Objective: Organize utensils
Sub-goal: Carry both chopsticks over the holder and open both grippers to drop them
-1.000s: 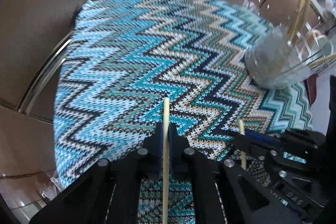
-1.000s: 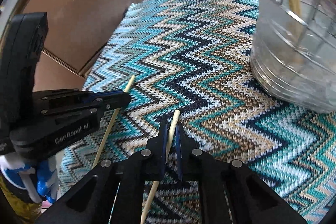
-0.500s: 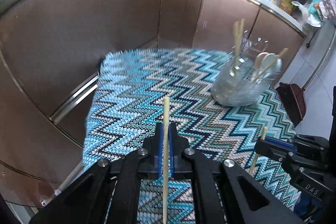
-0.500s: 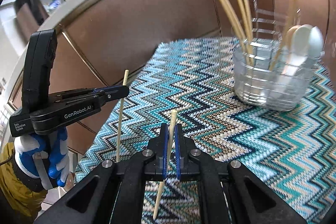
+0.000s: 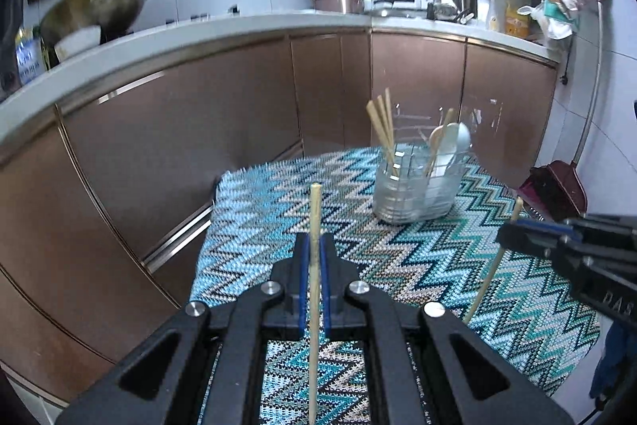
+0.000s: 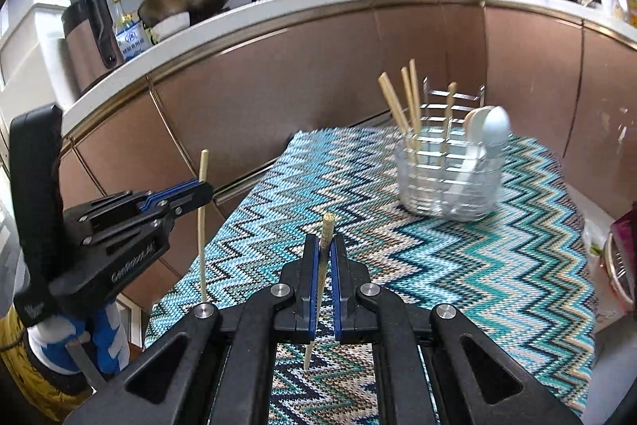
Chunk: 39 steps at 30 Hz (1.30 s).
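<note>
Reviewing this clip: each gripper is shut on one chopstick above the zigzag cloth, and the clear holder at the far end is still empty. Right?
Not quite. The clear holder is not empty: the right wrist view shows several chopsticks and spoons standing in it. The rest holds: the left gripper and right gripper are each shut on one chopstick above the zigzag cloth.

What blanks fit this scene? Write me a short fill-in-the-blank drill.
1. Each gripper's jaws are shut on one ____.
2. The clear holder stands on the zigzag ____.
3. Beside the chopsticks in the holder sit pale ____.
4. The left gripper holds its stick roughly ____.

Missing: chopstick; cloth; spoons; upright
</note>
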Available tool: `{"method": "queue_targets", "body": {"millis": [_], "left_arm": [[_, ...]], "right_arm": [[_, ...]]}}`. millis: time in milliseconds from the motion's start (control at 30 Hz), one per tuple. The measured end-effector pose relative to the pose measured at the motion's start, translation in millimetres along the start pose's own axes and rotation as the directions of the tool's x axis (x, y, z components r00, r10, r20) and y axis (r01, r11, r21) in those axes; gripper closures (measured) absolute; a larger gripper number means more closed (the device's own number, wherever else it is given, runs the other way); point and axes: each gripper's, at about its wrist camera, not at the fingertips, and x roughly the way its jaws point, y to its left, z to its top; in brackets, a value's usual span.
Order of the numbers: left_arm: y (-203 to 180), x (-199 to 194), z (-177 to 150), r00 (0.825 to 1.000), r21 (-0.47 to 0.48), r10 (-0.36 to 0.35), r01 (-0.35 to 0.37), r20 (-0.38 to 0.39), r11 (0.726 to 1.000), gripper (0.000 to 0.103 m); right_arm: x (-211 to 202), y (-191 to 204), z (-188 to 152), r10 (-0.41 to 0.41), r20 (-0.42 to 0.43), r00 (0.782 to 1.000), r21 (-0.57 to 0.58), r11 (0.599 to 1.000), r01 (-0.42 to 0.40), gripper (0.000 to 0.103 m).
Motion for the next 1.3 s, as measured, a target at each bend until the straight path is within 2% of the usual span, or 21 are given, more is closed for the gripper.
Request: {"method": "queue_targets", "body": {"millis": [200, 567, 700, 800, 1000, 1167, 1300], "left_arm": [[-11, -15, 2, 0.997, 0.033, 0.034, -0.036, 0.067, 0.999, 0.098], [-12, 1, 18, 0.995, 0.035, 0.049, -0.052, 0.089, 0.998, 0.098], [-7, 10, 36, 0.993, 0.005, 0.038, -0.039, 0.109, 0.999, 0.098], [6, 12, 61, 0.989, -0.070, -0.008, 0.019, 0.147, 0.997, 0.098], [30, 14, 125, 0.955, -0.221, -0.093, 0.159, 0.283, 0.962, 0.098], [27, 29, 166, 0.913, -0.275, -0.137, 0.254, 0.383, 0.927, 0.098], [12, 56, 184, 0.894, -0.301, -0.150, 0.295, 0.422, 0.907, 0.098]], "right_arm": [[-16, -2, 6, -0.022, 0.044, 0.999, 0.000, 1.000, 0.022, 0.098], [-29, -13, 36, 0.000, 0.120, 0.993, 0.001, 1.000, 0.000, 0.098], [-37, -19, 58, 0.010, 0.169, 0.985, -0.009, 1.000, -0.009, 0.098], [-43, -23, 79, 0.015, 0.215, 0.976, -0.022, 1.000, -0.010, 0.098], [-48, -32, 124, 0.013, 0.313, 0.950, -0.050, 0.999, 0.002, 0.098], [-31, -41, 154, -0.031, 0.360, 0.933, -0.087, 0.994, 0.067, 0.098], [-10, -54, 166, -0.056, 0.362, 0.930, -0.097, 0.990, 0.097, 0.098]]}}
